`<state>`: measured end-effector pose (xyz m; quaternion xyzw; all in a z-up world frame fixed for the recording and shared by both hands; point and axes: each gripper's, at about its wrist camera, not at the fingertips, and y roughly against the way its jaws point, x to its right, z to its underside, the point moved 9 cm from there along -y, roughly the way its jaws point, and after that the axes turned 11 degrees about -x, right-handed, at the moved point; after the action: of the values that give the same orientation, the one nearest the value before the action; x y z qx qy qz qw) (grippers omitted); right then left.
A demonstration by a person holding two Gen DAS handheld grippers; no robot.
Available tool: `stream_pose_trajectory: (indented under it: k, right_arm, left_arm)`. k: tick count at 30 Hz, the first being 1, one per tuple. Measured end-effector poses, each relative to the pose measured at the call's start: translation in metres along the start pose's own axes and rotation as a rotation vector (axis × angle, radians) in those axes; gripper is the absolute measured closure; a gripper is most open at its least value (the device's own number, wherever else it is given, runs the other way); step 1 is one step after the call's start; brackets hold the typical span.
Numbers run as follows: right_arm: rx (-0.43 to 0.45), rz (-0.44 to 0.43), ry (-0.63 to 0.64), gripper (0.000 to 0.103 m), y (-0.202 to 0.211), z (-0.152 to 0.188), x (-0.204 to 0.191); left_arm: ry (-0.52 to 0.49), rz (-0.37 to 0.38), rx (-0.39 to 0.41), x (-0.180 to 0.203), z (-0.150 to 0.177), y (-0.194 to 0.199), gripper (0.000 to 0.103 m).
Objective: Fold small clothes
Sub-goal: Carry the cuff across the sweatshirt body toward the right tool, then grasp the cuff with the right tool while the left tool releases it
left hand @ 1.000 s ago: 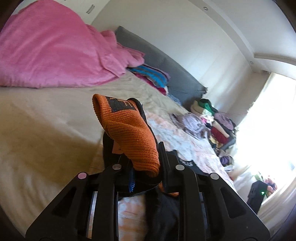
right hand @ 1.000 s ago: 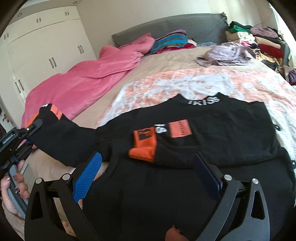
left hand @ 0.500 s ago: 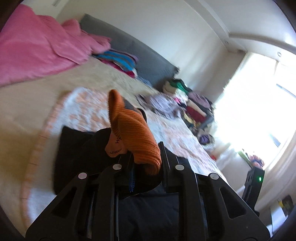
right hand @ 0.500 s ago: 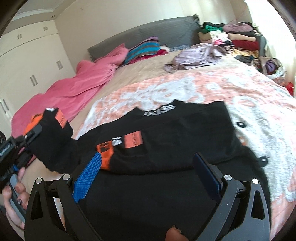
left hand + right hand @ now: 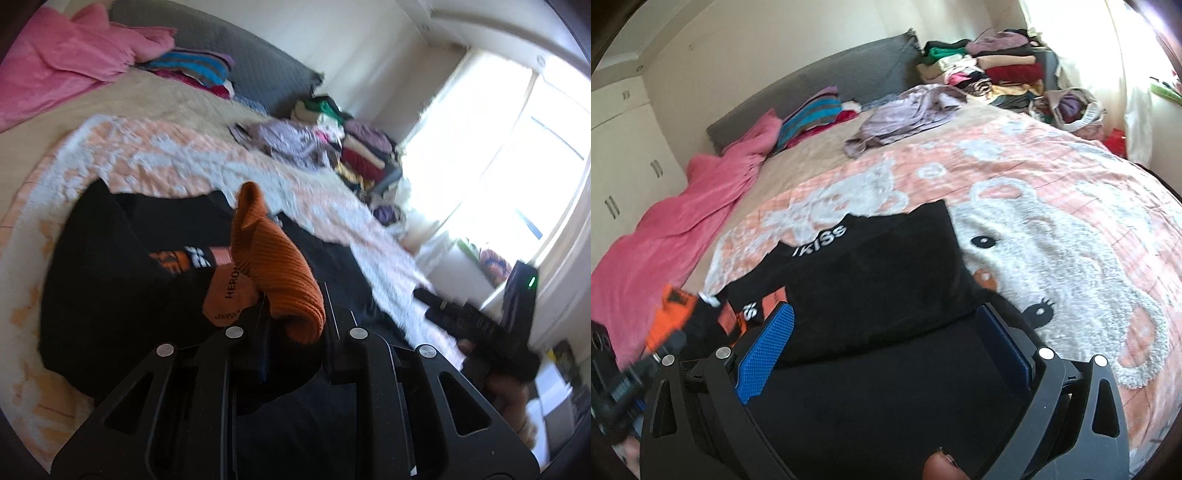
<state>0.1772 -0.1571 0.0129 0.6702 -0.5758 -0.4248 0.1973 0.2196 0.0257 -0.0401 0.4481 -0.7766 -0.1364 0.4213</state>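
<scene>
A black top (image 5: 871,280) with white lettering at the collar and orange patches lies on the bed, partly folded. My left gripper (image 5: 295,325) is shut on its orange ribbed sleeve cuff (image 5: 277,266), held up over the black body (image 5: 110,280). In the right wrist view the same cuff (image 5: 668,317) hangs at the far left in the left gripper (image 5: 653,354). My right gripper (image 5: 882,350) stands open just above the near part of the top, blue pads wide apart, nothing between them. The right gripper (image 5: 480,328) also shows at the right of the left wrist view.
The top rests on a peach and white fleece blanket (image 5: 1052,229). A pink duvet (image 5: 683,206) lies at the left, a lilac garment (image 5: 908,110) and striped folded clothes (image 5: 812,114) near the grey headboard (image 5: 857,70). Piled clothes (image 5: 990,70) stand beyond the bed by the window.
My left gripper has carried the orange cuff rightward, from beside the bed to over the black top. The right gripper has drifted right and stayed open.
</scene>
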Motion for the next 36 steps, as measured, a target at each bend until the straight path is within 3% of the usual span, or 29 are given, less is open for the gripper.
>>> stream_pose_trajectory:
  k: [10,12,16,19,22,25,28,29,31,33,36]
  right_arm:
    - [-0.003,0.010,0.004,0.005,-0.002,0.001,-0.003]
    - [-0.011,0.006,0.002,0.005,-0.005,0.001,-0.004]
    - [-0.031,-0.009,-0.006,0.005,-0.009,0.004,-0.005]
    - [-0.055,-0.015,0.004,0.005,-0.015,0.009,-0.009]
    - [-0.126,-0.052,0.029,0.005,-0.028,0.021,-0.019]
    - [-0.191,-0.089,0.063,0.006,-0.040,0.037,-0.033]
    - [-0.255,-0.123,0.115,0.028,-0.052,0.057,-0.052]
    - [-0.291,-0.139,0.135,0.030,-0.059,0.066,-0.060]
    - [-0.328,-0.159,0.140,0.035,-0.066,0.078,-0.070]
    - [-0.337,-0.165,0.147,0.040,-0.073,0.086,-0.078]
    - [-0.310,-0.150,0.166,0.061,-0.078,0.086,-0.086]
  left_arm:
    - [-0.042,0.038,-0.137,0.010,0.029,-0.034,0.083]
    - [-0.060,0.047,-0.145,0.015,0.032,-0.035,0.079]
    - [-0.105,0.053,-0.163,0.026,0.039,-0.036,0.058]
    - [-0.100,0.056,-0.147,0.026,0.034,-0.030,0.055]
    - [-0.050,0.049,-0.088,0.010,0.021,-0.015,0.045]
    - [-0.002,-0.021,0.000,-0.015,0.006,0.007,0.035]
    - [0.037,-0.130,0.080,-0.041,-0.005,0.028,0.032]
    - [0.050,-0.173,0.108,-0.050,-0.009,0.036,0.022]
    - [0.078,-0.215,0.146,-0.062,-0.014,0.048,0.020]
    - [0.108,-0.208,0.177,-0.069,-0.018,0.056,0.018]
    - [0.139,-0.211,0.209,-0.076,-0.021,0.066,0.016]
